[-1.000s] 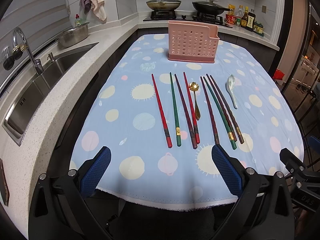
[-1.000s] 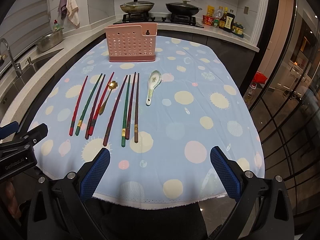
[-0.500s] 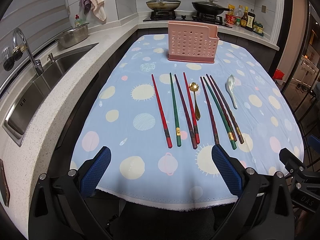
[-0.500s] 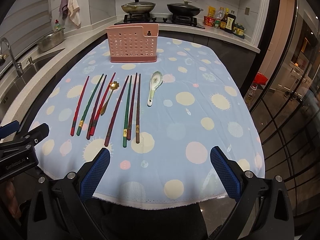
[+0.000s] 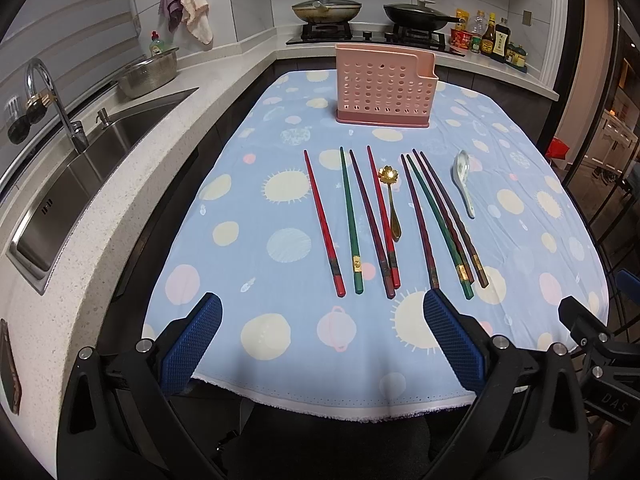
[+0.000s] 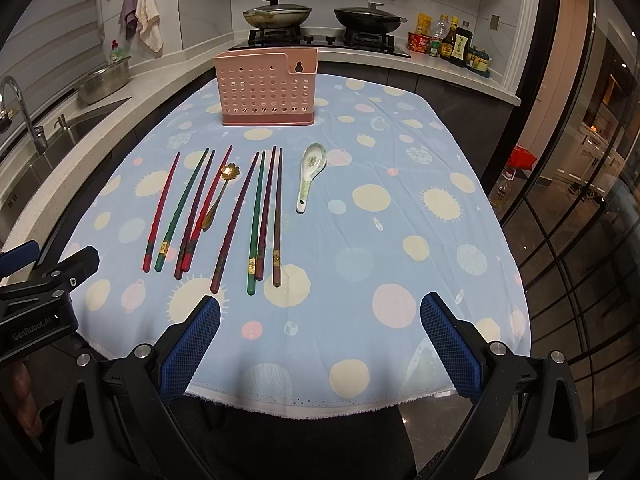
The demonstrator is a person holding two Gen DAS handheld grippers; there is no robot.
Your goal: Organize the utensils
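Observation:
Several red, green and dark purple chopsticks (image 5: 352, 220) (image 6: 256, 216) lie side by side on the blue spotted tablecloth (image 5: 280, 332) (image 6: 400, 216). A gold flower spoon (image 5: 391, 200) (image 6: 218, 196) lies among them. A white ceramic spoon (image 5: 464, 184) (image 6: 309, 174) lies to their right. A pink perforated utensil holder (image 5: 384, 84) (image 6: 266, 88) stands upright behind them. My left gripper (image 5: 320, 320) is open and empty above the near table edge. My right gripper (image 6: 320, 320) is open and empty, to the right of the left one.
A steel sink (image 5: 80, 176) with a tap (image 5: 52, 100) and a metal bowl (image 5: 148, 74) are on the counter at left. A hob with two pans (image 5: 326, 10) and sauce bottles (image 5: 492, 38) is behind the table. A glass partition (image 6: 580, 200) stands at right.
The right gripper has shifted very slightly, so the table sits a touch lower and to the right in its view. The left view and the utensils are unchanged.

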